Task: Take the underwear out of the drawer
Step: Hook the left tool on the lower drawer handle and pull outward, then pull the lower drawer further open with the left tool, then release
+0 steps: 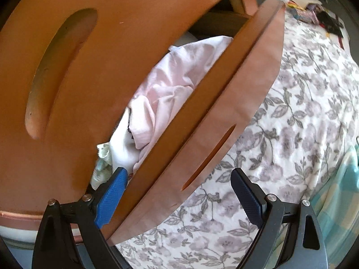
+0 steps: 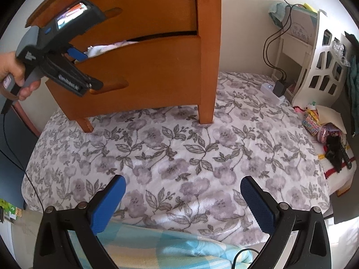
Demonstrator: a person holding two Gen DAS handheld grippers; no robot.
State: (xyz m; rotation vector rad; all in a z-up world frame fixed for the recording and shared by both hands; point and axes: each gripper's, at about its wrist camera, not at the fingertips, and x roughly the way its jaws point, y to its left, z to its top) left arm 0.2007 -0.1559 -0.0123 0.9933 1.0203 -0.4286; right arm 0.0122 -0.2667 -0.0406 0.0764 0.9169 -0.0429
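Reading labels first: no brand or writing can be made out with certainty. White lettering runs along the arm of the left gripper (image 2: pixel 79 55) in the right wrist view, too blurred to read; its small lit screen (image 2: pixel 71 14) shows only colour patches. A pale board (image 2: pixel 300 28) on the white shelf unit (image 2: pixel 318 67) carries faint printed characters, illegible.

Left gripper (image 1: pixel 179 174): fingers spread wide, straddling the front panel of the lower drawer (image 1: pixel 224 103). Its blue-padded left finger (image 1: pixel 112 198) dips inside the drawer, just beside the cloth; the right finger sits outside the panel. No pad visibly presses on anything. A hand (image 2: pixel 15 76) holds the grip.

Underwear (image 1: pixel 166 89): pale pink and white crumpled fabric, lying in the partly open drawer; whether all of it is underwear cannot be told. A mint-green patterned piece (image 1: pixel 102 161) sits at the near end.

Right gripper (image 2: pixel 182 183): fingers spread, nothing between them, hanging over the bed well apart from the drawer.

Surface: orange-brown wooden nightstand (image 2: pixel 157 56) stands with its legs on a white blanket printed with grey-lilac flowers (image 2: pixel 179 152). A light-blue checked cloth (image 2: pixel 157 248) lies at the near edge. Charger with black cables (image 2: pixel 279 87) rests near the shelf unit; small toys (image 2: pixel 320 125) are heaped at right. Walls are cream.
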